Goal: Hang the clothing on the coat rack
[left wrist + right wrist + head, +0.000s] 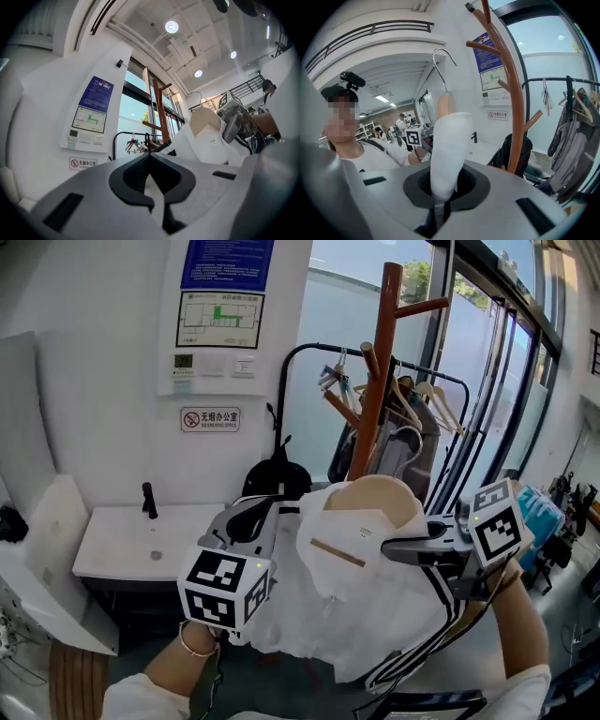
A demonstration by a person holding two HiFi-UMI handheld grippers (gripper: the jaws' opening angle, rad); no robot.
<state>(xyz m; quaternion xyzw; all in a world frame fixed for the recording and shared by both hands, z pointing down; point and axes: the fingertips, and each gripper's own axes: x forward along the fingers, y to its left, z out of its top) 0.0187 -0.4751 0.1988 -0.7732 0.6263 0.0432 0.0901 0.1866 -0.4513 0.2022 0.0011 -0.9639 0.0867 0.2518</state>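
Head view: white garment [356, 615] close before coat rack [377, 371].

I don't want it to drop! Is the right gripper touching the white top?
Touching. The right gripper view shows it plainly: the right gripper has its jaws closed on a fold of the white top, pinching it.

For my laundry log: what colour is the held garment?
A white garment with black stripes; best in head view.
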